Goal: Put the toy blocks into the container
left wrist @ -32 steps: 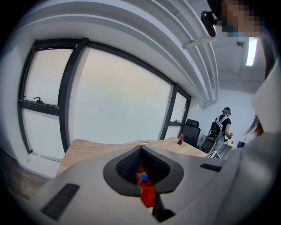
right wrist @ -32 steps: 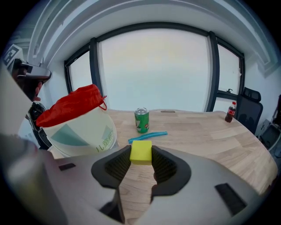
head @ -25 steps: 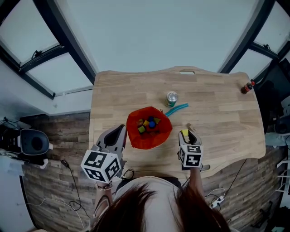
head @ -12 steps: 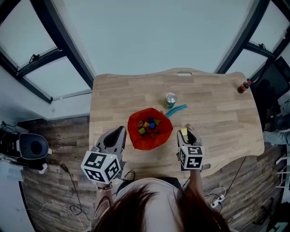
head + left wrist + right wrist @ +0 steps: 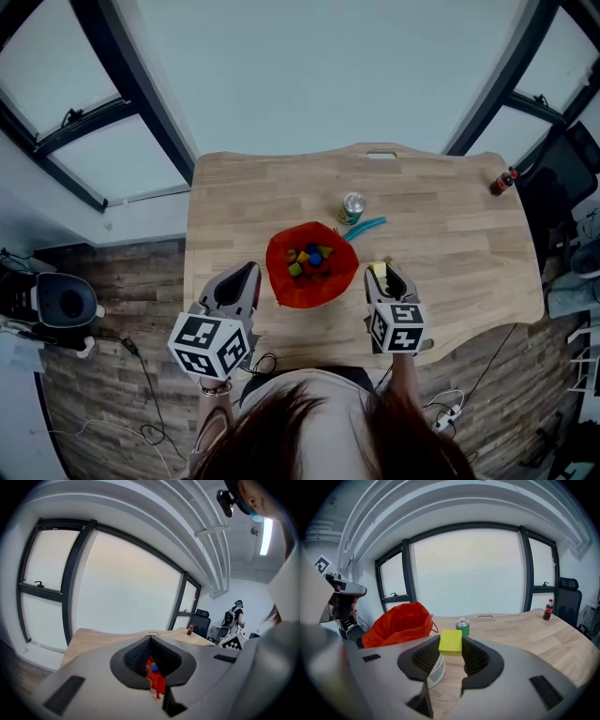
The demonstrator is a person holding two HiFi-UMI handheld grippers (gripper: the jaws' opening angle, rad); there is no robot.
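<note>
A red bag (image 5: 281, 272) stands open on the middle of the wooden table (image 5: 450, 253) and holds several coloured blocks (image 5: 310, 259). My right gripper (image 5: 382, 273) sits just right of the bag, shut on a yellow block (image 5: 379, 270). In the right gripper view the yellow block (image 5: 450, 642) is pinched between the pads, with the red bag (image 5: 399, 623) to its left. My left gripper (image 5: 246, 274) hovers at the bag's left side with its jaws shut and nothing in them. Through the jaws of the left gripper (image 5: 149, 641) a strip of the red bag (image 5: 157, 682) shows.
A green can (image 5: 353, 206) and a teal stick (image 5: 367, 226) lie behind the bag. A cola bottle (image 5: 502, 182) stands at the far right corner. A white roll (image 5: 436, 670) lies on the table under the right jaws. A person stands in the background of the left gripper view.
The right gripper with the yellow block has edged slightly left, closer to the bag. The left gripper has stayed put.
</note>
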